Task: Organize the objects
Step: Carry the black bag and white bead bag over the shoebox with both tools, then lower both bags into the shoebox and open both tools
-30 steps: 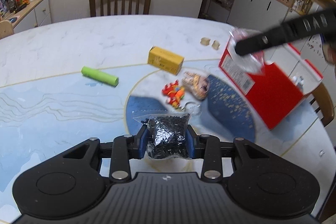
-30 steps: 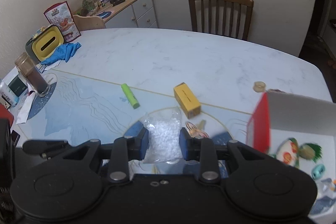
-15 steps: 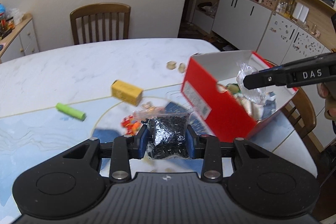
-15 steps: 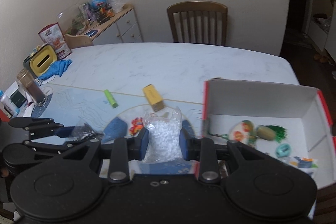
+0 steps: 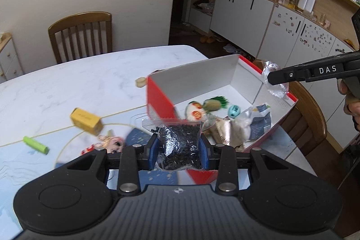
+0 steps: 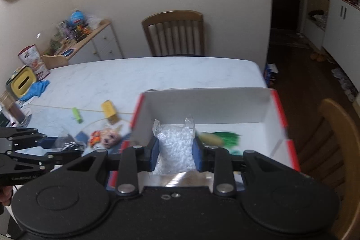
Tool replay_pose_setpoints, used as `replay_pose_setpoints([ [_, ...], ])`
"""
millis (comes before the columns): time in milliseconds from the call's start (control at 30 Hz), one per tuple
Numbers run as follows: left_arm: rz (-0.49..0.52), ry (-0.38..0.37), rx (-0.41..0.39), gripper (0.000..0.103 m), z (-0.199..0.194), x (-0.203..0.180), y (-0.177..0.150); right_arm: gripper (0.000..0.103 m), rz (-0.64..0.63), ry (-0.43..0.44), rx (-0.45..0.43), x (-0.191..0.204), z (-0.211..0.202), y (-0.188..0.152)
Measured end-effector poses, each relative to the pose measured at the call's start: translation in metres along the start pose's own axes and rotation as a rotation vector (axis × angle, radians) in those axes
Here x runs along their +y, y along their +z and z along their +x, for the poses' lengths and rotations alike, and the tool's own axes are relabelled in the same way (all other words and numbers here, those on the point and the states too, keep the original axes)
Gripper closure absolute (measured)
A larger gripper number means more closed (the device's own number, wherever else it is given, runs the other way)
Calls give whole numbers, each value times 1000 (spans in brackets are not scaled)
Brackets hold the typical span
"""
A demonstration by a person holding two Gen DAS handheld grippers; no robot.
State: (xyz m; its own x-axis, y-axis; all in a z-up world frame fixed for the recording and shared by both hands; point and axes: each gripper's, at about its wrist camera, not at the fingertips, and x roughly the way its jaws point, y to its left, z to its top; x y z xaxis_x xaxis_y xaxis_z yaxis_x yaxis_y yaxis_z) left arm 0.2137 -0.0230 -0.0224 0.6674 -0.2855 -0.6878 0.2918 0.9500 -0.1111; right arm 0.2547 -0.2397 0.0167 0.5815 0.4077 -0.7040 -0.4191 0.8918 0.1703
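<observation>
Gripping black beads bag [image 5: 178,146], left claw [image 5: 178,151]; right claw [image 6: 176,151] clamps white beads bag [image 6: 175,147]; only left view shows box [image 5: 245,73] contents.

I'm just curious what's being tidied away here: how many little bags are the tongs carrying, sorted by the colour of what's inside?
bag of black beads, pinched in the left tongs: 1
bag of white beads, pinched in the right tongs: 1
Total: 2
</observation>
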Motion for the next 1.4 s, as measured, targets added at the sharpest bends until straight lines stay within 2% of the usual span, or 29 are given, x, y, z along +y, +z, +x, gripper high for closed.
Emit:
replay_pose_setpoints([
  [300,36,-8,14,67,40,-38,30,74,27,-28,8,-53,1,-5],
  [633,50,-12,70,67,101,-63,64,74,-10,-33,44,-83,28,0],
  [1067,111,23,192,67,174,-89,65,74,-31,-50,153,-101,100,12],
  [1233,133,41,241,67,194,-94,62,74,-22,-62,212,-107,127,11],
  [1400,140,52,284,67,207,-96,58,73,-60,-68,222,-106,140,9],
])
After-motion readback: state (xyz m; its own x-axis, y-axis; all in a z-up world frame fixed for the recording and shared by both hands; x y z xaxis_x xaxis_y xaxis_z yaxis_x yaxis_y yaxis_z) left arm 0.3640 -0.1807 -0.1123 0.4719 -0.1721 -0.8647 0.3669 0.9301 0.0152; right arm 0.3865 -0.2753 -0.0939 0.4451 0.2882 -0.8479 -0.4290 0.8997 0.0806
